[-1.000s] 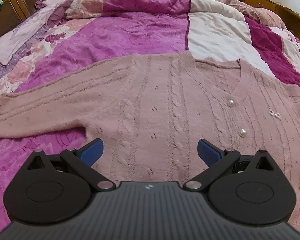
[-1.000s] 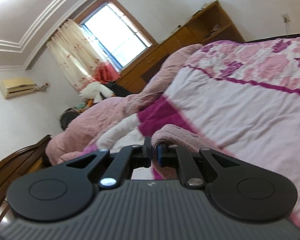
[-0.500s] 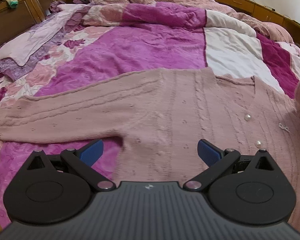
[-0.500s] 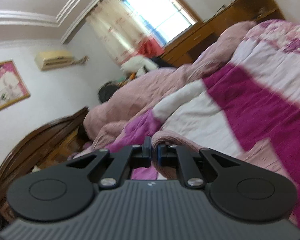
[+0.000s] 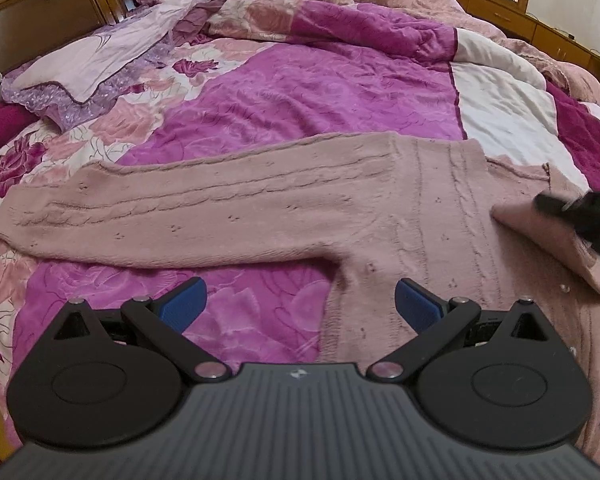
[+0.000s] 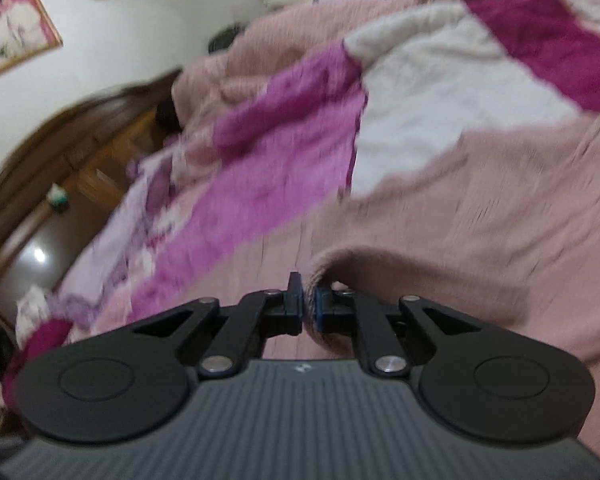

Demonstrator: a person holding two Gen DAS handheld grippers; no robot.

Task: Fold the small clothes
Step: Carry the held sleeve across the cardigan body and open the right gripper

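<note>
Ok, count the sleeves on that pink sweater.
2. The flat sleeve lies spread out on the quilt at left; the folded sleeve lies over the sweater front, its end between the right tongs, whose jaws are just opening. None hidden.

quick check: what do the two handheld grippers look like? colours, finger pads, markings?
Both look alike: ribbed dark-grey body with a small pale logo, two round black discs, black linkage arms on silver pivot pins. The left gripper has blue fingertip pads; the right gripper shows a blue pad too. No cables or sleeves visible.
</note>
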